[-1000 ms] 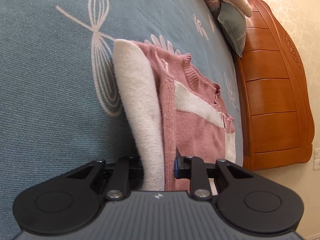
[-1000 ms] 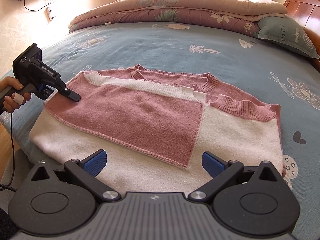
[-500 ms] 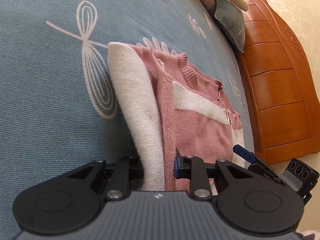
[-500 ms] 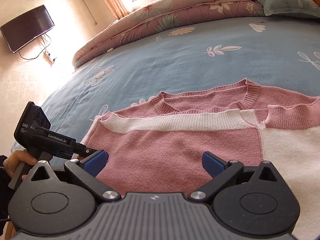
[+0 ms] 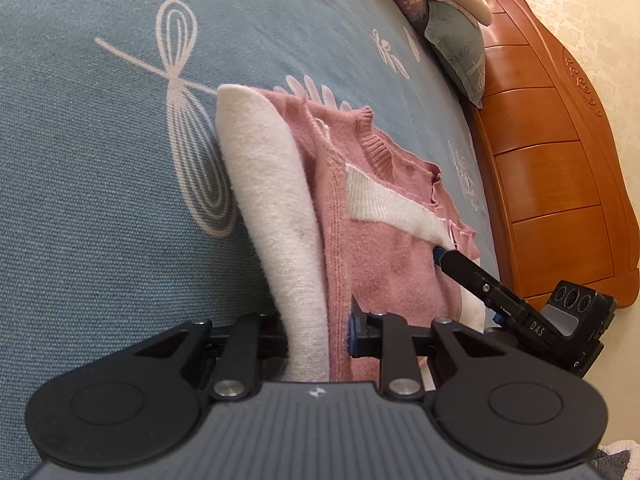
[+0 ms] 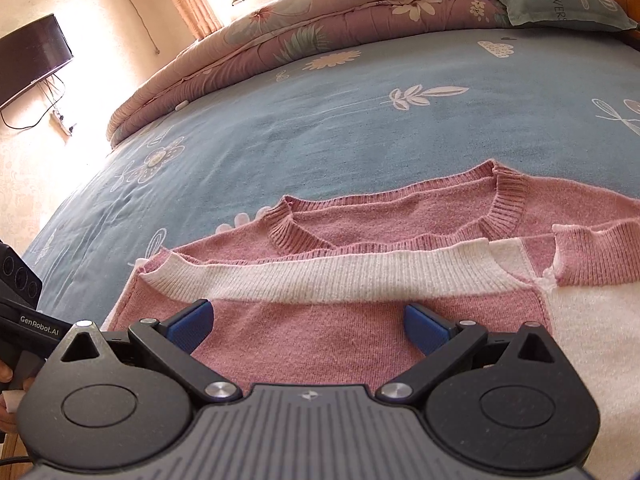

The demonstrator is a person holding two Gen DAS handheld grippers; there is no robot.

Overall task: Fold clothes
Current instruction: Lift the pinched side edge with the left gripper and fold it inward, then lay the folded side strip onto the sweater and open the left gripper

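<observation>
Blue bedsheet [image 6: 320, 132] under sweater [image 6: 360, 336]; left claw [image 6: 24, 332] body reads "GenRobot.AI"

1. Bed [image 6: 320, 132] under a blue-grey sheet printed with white flowers, leaves and dragonflies.
2. Pink and white knit sweater [image 6: 360, 272] lies on the sheet at the near side, partly folded; white ribbed hem laid across the pink body, neckline toward the far side.
3. Rolled quilt [image 6: 320, 28], pinkish floral, lies along the bed's far edge.
4. Grey-green pillow [image 6: 560, 0] at the head end, touching the quilt.
5. Wooden headboard [image 5: 552, 184] stands at that end.
</observation>
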